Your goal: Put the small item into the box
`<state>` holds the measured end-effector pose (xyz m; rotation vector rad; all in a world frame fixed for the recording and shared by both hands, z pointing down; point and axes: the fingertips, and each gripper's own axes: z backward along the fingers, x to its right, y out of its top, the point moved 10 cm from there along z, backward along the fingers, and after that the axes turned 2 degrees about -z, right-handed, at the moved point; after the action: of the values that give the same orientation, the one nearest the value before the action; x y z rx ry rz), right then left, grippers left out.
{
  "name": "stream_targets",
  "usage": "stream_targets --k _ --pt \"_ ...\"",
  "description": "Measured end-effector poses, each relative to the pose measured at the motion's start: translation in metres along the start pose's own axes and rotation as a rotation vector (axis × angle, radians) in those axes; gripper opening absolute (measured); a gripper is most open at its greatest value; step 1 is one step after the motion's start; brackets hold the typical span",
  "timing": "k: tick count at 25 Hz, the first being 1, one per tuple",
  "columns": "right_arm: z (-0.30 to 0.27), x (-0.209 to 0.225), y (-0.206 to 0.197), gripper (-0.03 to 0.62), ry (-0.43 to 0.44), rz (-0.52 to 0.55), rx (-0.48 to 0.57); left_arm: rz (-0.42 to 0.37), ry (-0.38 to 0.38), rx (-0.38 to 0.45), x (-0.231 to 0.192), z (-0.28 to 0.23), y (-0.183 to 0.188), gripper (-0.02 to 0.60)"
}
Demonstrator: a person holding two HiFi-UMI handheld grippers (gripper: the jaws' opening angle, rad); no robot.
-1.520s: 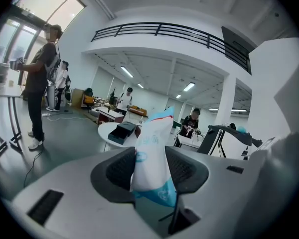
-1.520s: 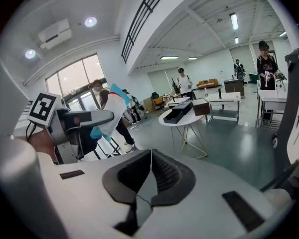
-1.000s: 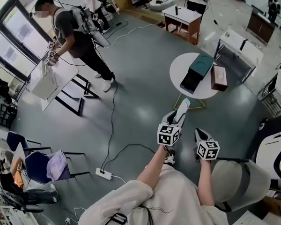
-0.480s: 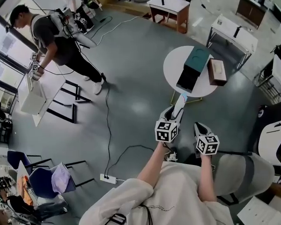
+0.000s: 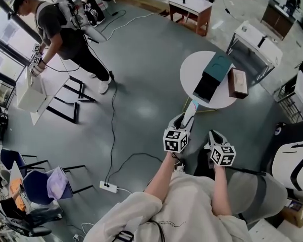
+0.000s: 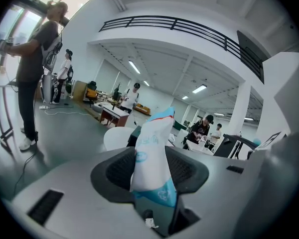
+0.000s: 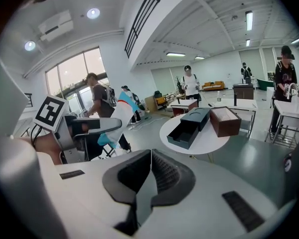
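Short of the round white table [image 5: 191,73], where the dark open box [image 5: 212,75] lies just beside a brown box [image 5: 238,82], the left gripper [image 5: 186,121] has its jaws clamped on an upright white-and-blue packet [image 5: 190,110], while the right gripper [image 5: 215,138] beside it has jaws pressed together, empty.

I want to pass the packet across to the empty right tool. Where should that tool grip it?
Grip the packet by its free upper half, coming in from the right. The left tool clamps only its lower end, so the top stands upright and clear above the jaws.
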<state>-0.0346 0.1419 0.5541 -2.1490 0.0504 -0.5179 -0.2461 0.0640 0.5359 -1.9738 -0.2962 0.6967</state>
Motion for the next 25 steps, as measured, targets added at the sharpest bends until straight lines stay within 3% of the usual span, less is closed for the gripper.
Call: stream_targets --k 8,18,25 --pt "-0.029 0.024 0.033 0.035 0.038 0.009 0.037 0.016 0.096 0.039 -0.034 -0.018 0.026 0.189" --pt "-0.071 0.121 0.107 0.035 0.066 -0.015 0.077 -0.019 0.153 0.046 -0.023 -0.118 0.069 0.189" --pt "-0.106 0.184 0.128 0.035 0.111 0.007 -0.021 0.024 0.22 0.029 -0.012 -0.187 0.082 0.189"
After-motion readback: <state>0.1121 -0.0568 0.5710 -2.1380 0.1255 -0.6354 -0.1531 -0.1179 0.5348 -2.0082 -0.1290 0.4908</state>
